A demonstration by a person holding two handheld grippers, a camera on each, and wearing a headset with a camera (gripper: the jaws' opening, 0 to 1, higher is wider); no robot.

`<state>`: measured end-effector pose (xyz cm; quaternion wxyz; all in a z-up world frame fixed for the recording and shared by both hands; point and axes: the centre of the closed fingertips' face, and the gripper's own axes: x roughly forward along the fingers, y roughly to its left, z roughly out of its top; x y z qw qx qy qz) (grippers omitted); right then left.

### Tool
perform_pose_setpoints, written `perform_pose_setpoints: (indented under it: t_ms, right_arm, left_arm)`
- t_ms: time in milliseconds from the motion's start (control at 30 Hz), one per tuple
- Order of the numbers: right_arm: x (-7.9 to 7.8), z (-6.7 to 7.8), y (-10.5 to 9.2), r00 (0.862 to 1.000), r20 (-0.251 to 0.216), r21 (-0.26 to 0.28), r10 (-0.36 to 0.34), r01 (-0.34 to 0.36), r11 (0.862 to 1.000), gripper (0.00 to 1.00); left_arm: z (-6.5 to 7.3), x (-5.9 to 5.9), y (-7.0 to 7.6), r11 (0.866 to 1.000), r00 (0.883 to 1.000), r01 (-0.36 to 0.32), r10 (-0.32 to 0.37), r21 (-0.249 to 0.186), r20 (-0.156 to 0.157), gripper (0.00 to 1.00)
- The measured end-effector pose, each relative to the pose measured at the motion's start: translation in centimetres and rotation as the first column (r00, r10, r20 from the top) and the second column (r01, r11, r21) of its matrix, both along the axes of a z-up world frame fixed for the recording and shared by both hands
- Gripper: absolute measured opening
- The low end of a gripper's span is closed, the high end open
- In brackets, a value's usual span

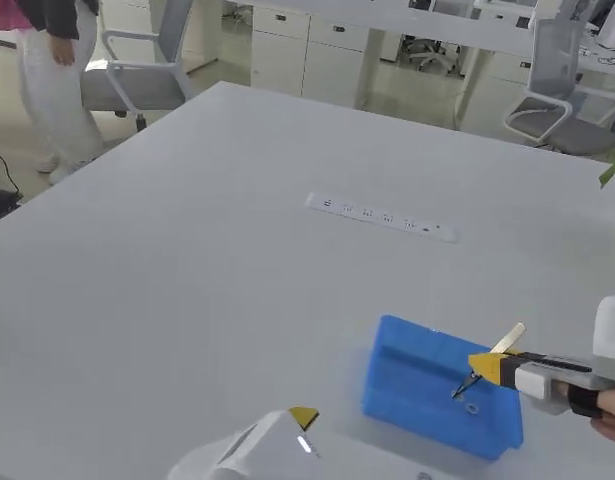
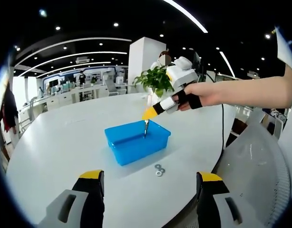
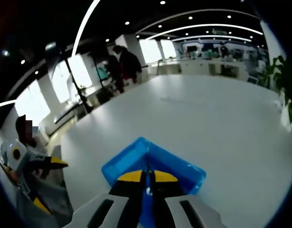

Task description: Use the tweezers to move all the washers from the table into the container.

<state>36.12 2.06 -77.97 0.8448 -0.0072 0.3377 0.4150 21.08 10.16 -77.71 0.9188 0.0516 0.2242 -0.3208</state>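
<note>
The right tool [image 1: 485, 368] is pinched narrow on the tweezers [image 1: 468, 384]. Their tips reach down into the blue container [image 1: 399, 385], just above one washer [image 1: 473, 408]. Two washers [image 2: 159, 170] lie side by side on the worktop [image 1: 237, 280] just beside the container, uncovered. The left tool [image 2: 150, 178] gapes wide, holding nothing, near them. Well beyond lies a power strip [image 1: 379, 216], its markings too small to read.
</note>
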Motion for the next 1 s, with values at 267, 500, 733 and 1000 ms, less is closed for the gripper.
perform_pose_setpoints:
  t_ms: [267,500,733,1000]
  right_arm:
    - [0.4,-1.1,-0.1,1.0,-0.008,-0.028,-0.004,0.004,1.0,0.03]
    - [0.8,-1.5,0.0,1.0,-0.001,-0.033,-0.007,0.007,0.999,0.03]
    - [2.1,-2.2,-0.7,1.0,0.002,-0.053,-0.003,0.003,0.999,0.03]
    - [1.8,-2.7,-0.5,1.0,0.009,-0.085,0.003,-0.002,0.996,0.03]
  left_arm:
    - [-0.2,-0.1,0.0,1.0,1.0,0.005,-0.005,0.012,-0.008,0.79]
    - [-0.3,-0.1,0.0,1.0,1.0,0.009,-0.009,0.015,-0.015,0.79]
    - [-0.4,-0.2,0.0,1.0,1.0,0.009,-0.009,0.019,-0.017,0.78]
    - [-0.4,-0.3,0.0,1.0,1.0,0.016,-0.015,0.022,-0.021,0.77]
